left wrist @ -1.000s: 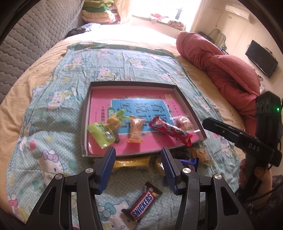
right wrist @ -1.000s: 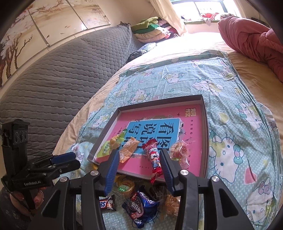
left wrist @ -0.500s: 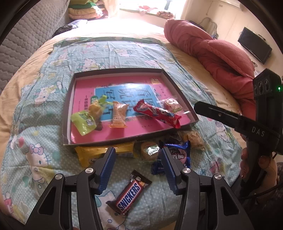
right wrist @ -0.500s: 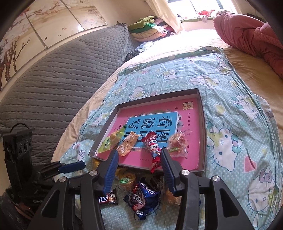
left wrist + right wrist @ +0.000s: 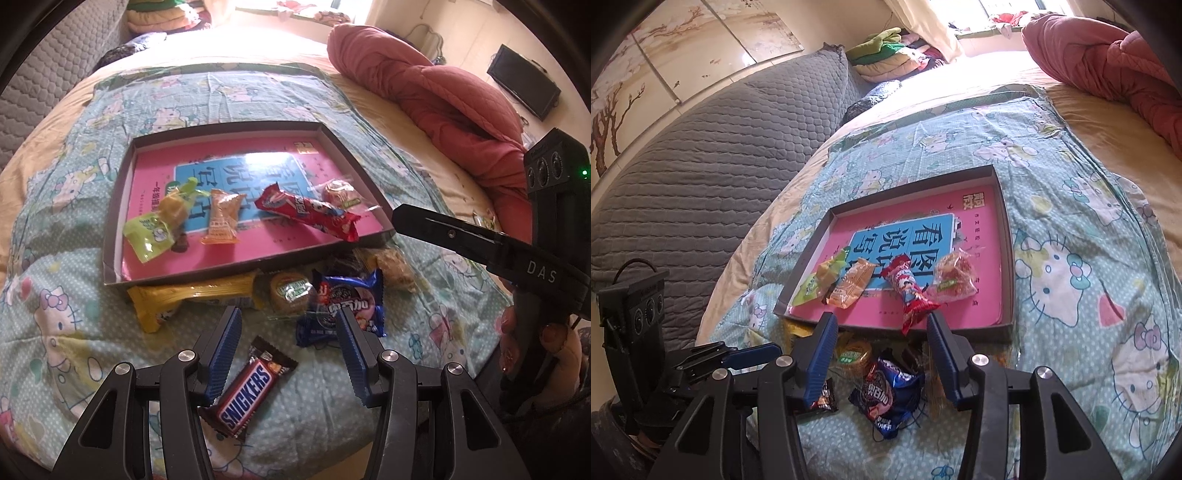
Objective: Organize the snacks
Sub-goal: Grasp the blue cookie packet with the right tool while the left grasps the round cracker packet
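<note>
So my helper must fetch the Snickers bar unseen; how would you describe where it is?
Find the shallow box with the pink floor on the cartoon-cat blanket. A heap of snacks lies along its near edge; the Snickers bar lies alone, nearer than the heap: brown wrapper, blue-and-white lettering.

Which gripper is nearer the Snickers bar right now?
Left. The left gripper hovers open right over the Snickers bar, one pad beside it. The right gripper sits open further right, over the blue cookie pack.

Pink tray [image 5: 229,258] — red wrapper [image 5: 306,212]
</note>
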